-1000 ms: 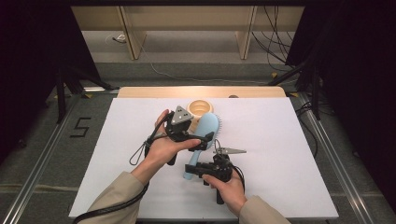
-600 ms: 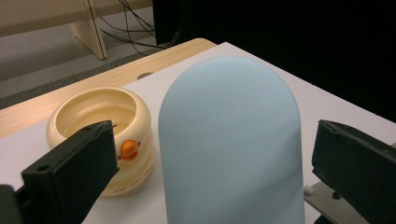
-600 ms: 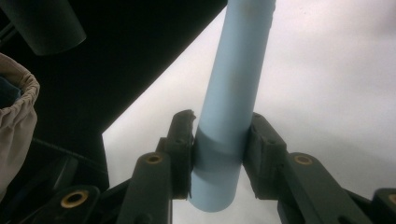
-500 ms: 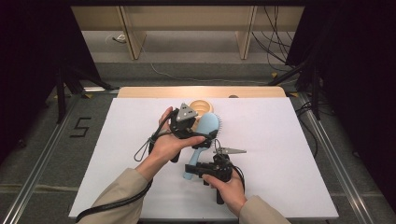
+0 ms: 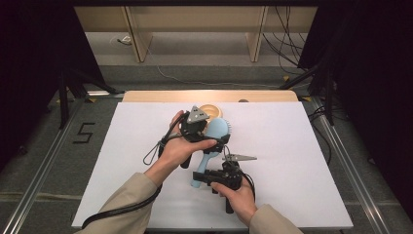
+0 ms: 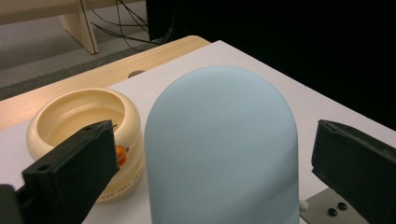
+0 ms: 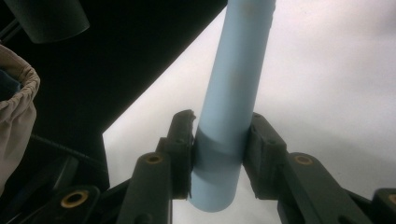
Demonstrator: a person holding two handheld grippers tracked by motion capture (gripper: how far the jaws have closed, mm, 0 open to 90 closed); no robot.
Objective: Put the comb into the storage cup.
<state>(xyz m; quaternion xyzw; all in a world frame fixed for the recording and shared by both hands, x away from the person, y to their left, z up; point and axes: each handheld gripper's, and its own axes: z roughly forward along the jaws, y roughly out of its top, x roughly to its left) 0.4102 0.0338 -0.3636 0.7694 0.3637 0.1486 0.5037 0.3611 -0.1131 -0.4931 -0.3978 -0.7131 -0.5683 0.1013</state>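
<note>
Light blue hairbrush (image 5: 213,141) lies on the white surface (image 5: 292,151) near its middle, handle toward the person. Right hand-held gripper (image 7: 219,140) is clamped on the handle end, one jaw pressed to each side. Left hand-held gripper (image 6: 205,154) has its jaws spread wide on either side of the brush head's smooth back, neither touching it. Cream round bowl (image 6: 84,121) sits just beyond the head, close beside it.

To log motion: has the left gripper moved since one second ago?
Yes, slightly. In the high view the left gripper sat beside the cream bowl; its plate now covers more of the bowl, so it moved away from the person.
</note>
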